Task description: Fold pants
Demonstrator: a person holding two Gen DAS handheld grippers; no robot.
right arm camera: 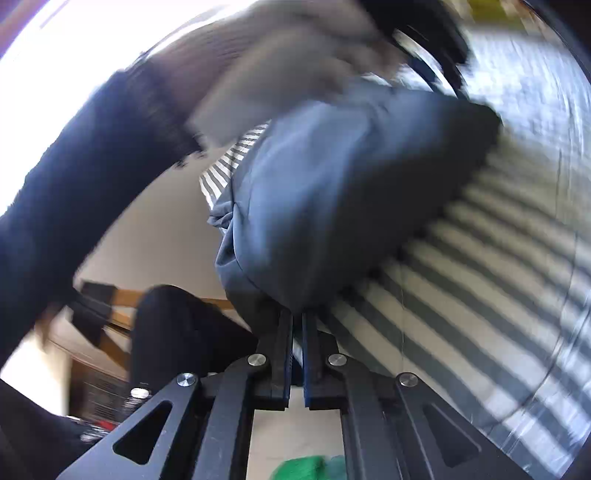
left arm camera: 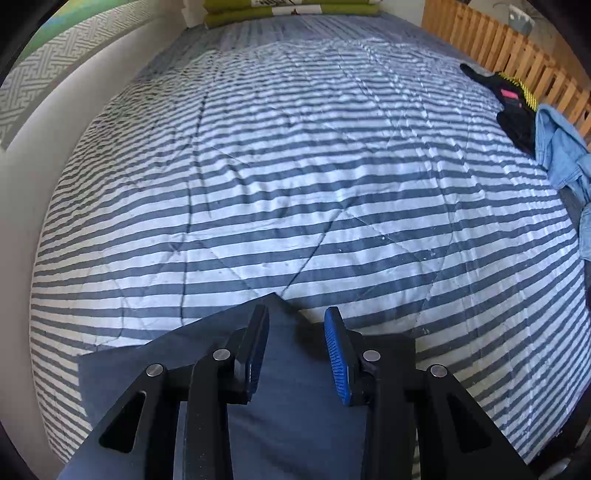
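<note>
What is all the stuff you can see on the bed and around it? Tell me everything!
pants: one, dark grey-blue, bunched above the bed edge, pinched in the right gripper; a flat part lies under the left gripper
bedspread: one, blue and white stripes, covering the bed
black garment: one, black with pink and yellow bits, far right of the bed
light blue garment: one, crumpled beside the black one
green cushions: stacked, olive green, head of the bed
wooden slats: light wood, along the right side
left gripper: black with blue pads, open
right gripper: black, shut on the pants
sleeve: dark, blurred, left of the right wrist view
</note>
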